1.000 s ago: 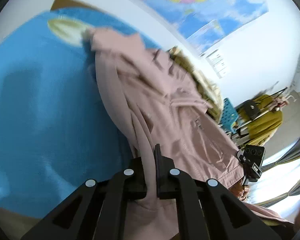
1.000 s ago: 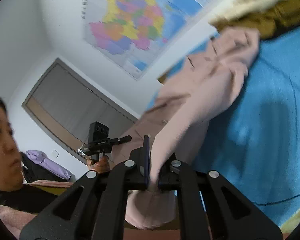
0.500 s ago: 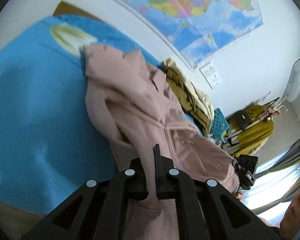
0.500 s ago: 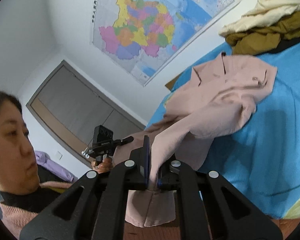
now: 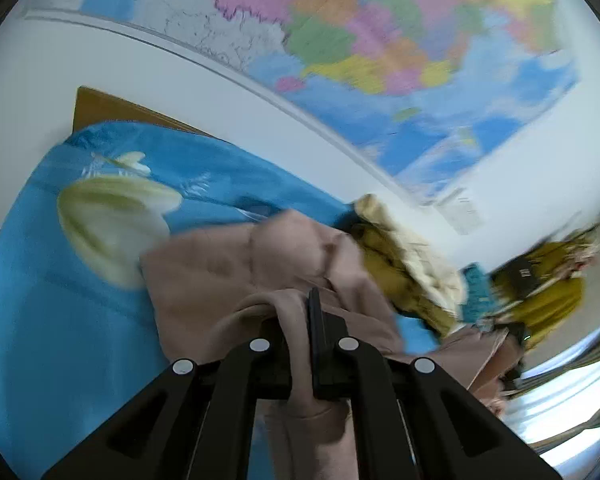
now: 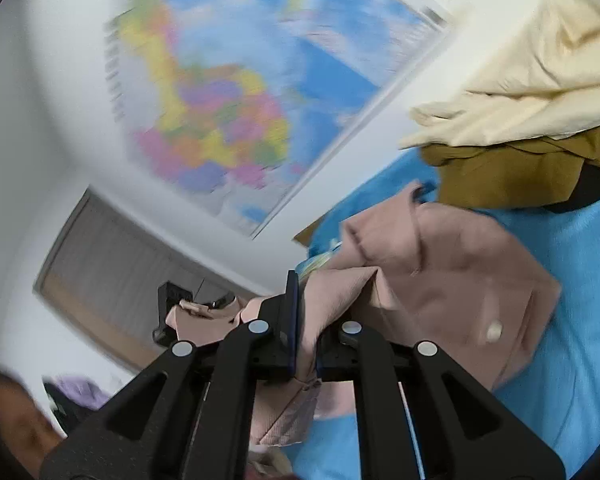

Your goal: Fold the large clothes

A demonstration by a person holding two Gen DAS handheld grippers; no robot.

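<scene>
The left gripper has its jaws clamped on the pink coat (bunched over the blue bed); the right gripper pinches another edge.

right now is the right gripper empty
No, the right gripper is shut on a fold of the pink coat, which runs from between its fingers onto the blue bed.
</scene>
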